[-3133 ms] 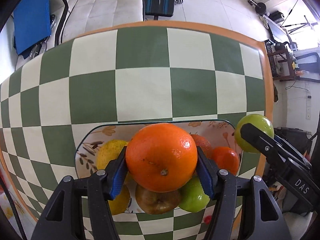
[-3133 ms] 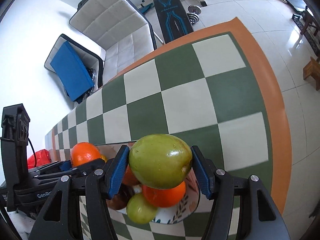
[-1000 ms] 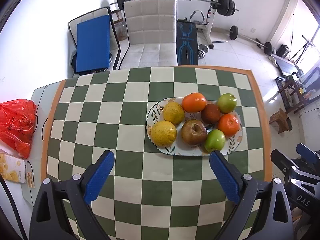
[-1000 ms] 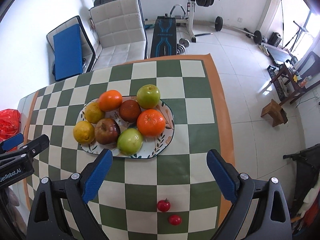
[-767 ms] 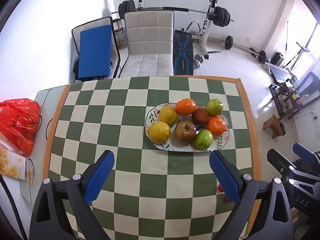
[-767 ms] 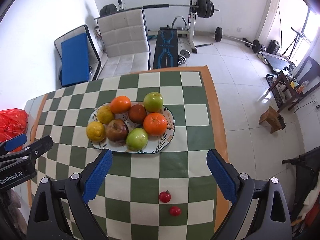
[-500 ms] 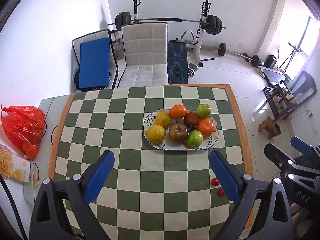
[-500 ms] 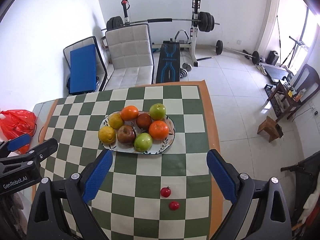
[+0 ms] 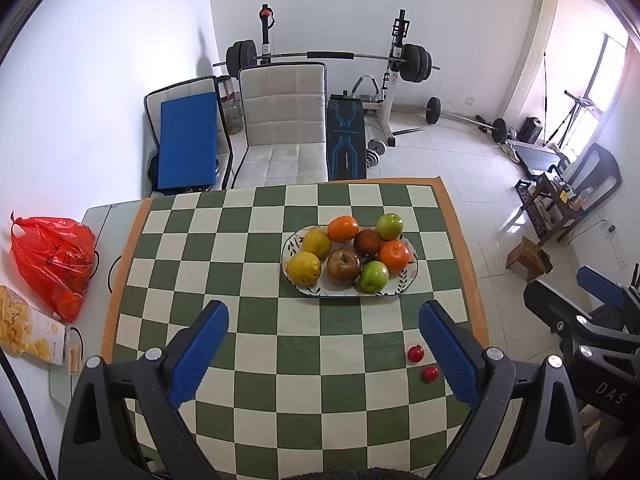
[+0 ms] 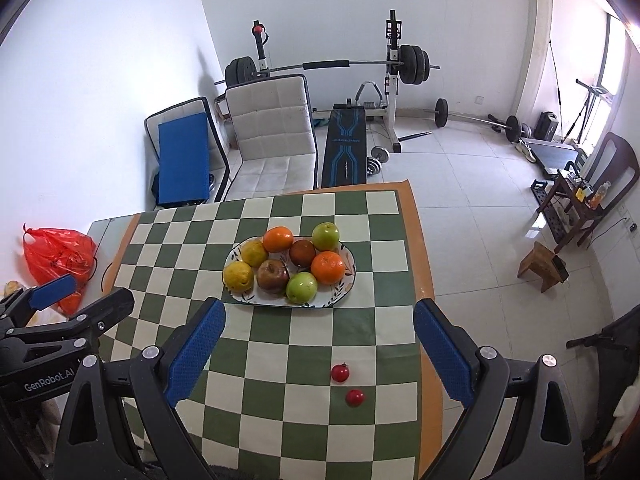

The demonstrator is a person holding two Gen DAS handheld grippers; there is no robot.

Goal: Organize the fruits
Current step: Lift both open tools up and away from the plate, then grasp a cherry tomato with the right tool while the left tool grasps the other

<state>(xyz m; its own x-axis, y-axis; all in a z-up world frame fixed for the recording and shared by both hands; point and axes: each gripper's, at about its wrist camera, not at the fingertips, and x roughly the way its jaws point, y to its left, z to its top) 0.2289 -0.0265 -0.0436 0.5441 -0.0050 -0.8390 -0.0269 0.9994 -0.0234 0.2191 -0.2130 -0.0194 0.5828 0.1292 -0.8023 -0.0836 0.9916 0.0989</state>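
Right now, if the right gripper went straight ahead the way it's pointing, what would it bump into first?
Probably the checkered table, on a bare patch just short of the fruit plate. The right gripper is open and held well above it, so depth is uncertain.

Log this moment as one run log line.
left gripper: open | right gripper: open | plate: eight fruits | two small red fruits: on table

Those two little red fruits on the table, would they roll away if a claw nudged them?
Probably: the two small red fruits look round and sit loose on the flat checkered tablecloth, outside the plate. They look smooth, so wide pads might squirt them sideways.
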